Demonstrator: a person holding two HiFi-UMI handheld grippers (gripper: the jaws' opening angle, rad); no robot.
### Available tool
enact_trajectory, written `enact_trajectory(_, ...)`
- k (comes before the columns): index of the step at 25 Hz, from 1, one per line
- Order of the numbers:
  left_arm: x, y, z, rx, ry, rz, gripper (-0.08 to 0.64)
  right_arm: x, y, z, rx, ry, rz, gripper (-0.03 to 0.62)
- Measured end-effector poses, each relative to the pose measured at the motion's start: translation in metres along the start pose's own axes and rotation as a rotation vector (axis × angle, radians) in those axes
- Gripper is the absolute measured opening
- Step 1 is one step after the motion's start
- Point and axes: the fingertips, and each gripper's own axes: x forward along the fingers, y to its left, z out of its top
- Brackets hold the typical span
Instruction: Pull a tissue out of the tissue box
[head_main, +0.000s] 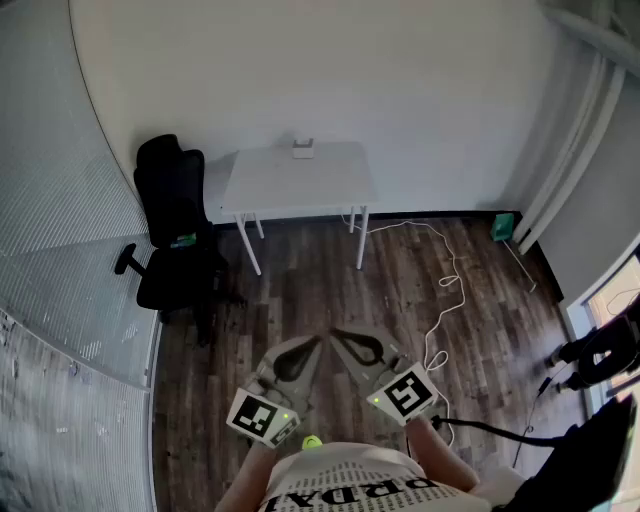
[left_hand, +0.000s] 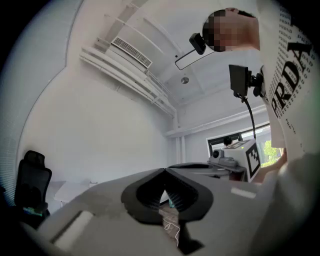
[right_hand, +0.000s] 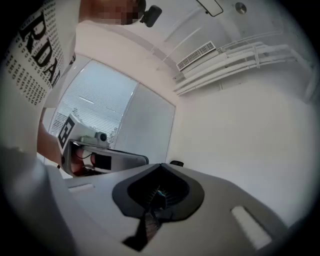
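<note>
The small white tissue box (head_main: 303, 148) stands at the back edge of a white table (head_main: 300, 185) against the far wall. Both grippers are held close to the person's body, far from the table and over the wooden floor. My left gripper (head_main: 315, 343) and right gripper (head_main: 337, 335) point towards the table, side by side, tips nearly touching each other. In the left gripper view the jaws meet at the tip (left_hand: 164, 170) with nothing between them. The right gripper's jaws (right_hand: 160, 165) are likewise shut and empty.
A black office chair (head_main: 175, 225) stands left of the table. White cables (head_main: 445, 290) trail over the floor on the right, and a green object (head_main: 503, 226) lies by the wall. Another person's feet (head_main: 590, 352) show at the right edge. A frosted glass partition (head_main: 55, 200) runs along the left.
</note>
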Motion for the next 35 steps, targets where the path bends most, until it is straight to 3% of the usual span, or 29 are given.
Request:
enact_trajectory(5,0.001,0.002,0.006,-0.021,-0.026,0.005,0.005,0.002,-0.001,0.002,-0.018,-0.004,0.000,0.008)
enact_trajectory(9,0.000,0.004,0.004,-0.006,-0.011,0.001,0.006,0.002,0.001,0.014,-0.003,-0.068,0.002,0.008)
enact_trajectory(17,-0.005,0.005,0.007,-0.005,-0.021,0.002,0.006,0.007,0.008,0.010,-0.028,-0.032,0.012,0.009)
enact_trajectory(22,-0.008,0.008,0.012,-0.043,-0.050,0.013,0.005,0.011,0.014,0.009,-0.030,-0.014,0.021,0.009)
enact_trajectory(31,-0.022,0.007,0.007,-0.009,-0.029,-0.007,0.005,0.017,0.028,0.009,-0.034,-0.005,0.028,0.009)
enact_trajectory(35,-0.031,0.010,0.012,-0.038,-0.058,-0.001,0.005,0.023,0.037,0.009,-0.022,-0.010,0.017,0.009)
